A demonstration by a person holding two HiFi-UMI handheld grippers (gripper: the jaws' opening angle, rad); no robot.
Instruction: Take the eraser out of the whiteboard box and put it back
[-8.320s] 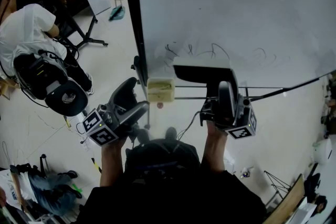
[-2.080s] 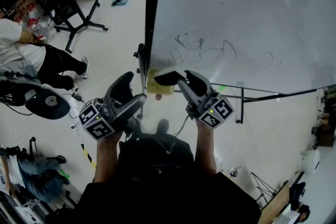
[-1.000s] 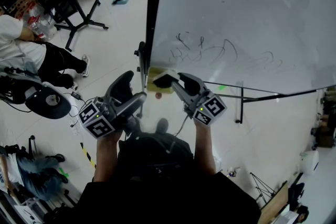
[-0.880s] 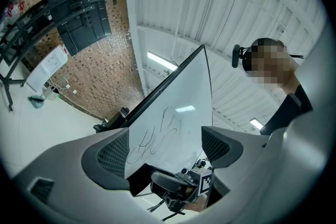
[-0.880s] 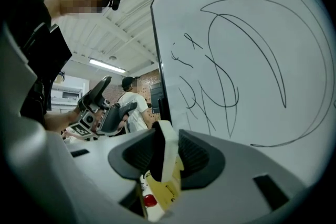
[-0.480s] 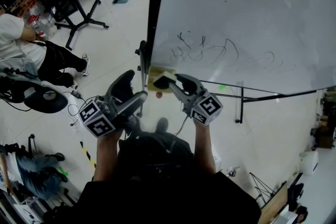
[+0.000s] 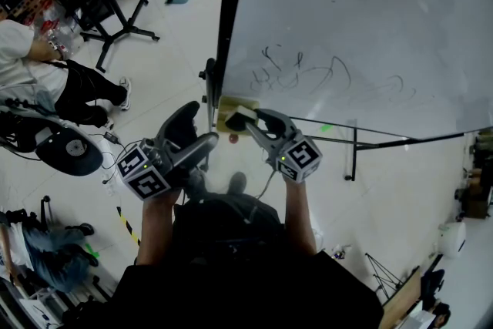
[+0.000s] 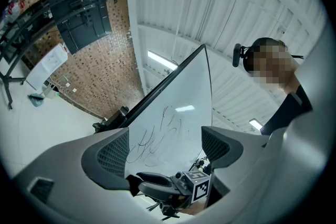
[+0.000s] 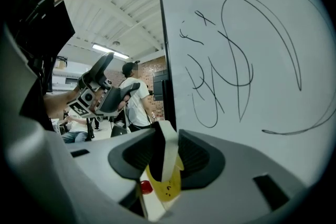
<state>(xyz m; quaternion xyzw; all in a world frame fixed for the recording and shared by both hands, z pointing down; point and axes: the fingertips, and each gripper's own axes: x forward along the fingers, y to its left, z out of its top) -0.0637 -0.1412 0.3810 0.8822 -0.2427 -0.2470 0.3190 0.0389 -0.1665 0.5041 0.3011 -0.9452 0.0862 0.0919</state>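
Well, my right gripper [image 7: 244, 119] is squeezing the eraser [image 9: 168, 155] just over the yellow box [image 7: 225, 123] at the board's [image 7: 370, 27] edge, and if I let go too soon or tilt it, I think it could miss and drop to the floor [image 7: 173, 77].

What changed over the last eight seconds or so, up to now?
The right gripper, clamped on the eraser throughout, carried it left along the whiteboard and eased it down over the box at the board's corner. It has not let go yet. The left gripper stayed put, open and empty. The scribbles on the board are unchanged.
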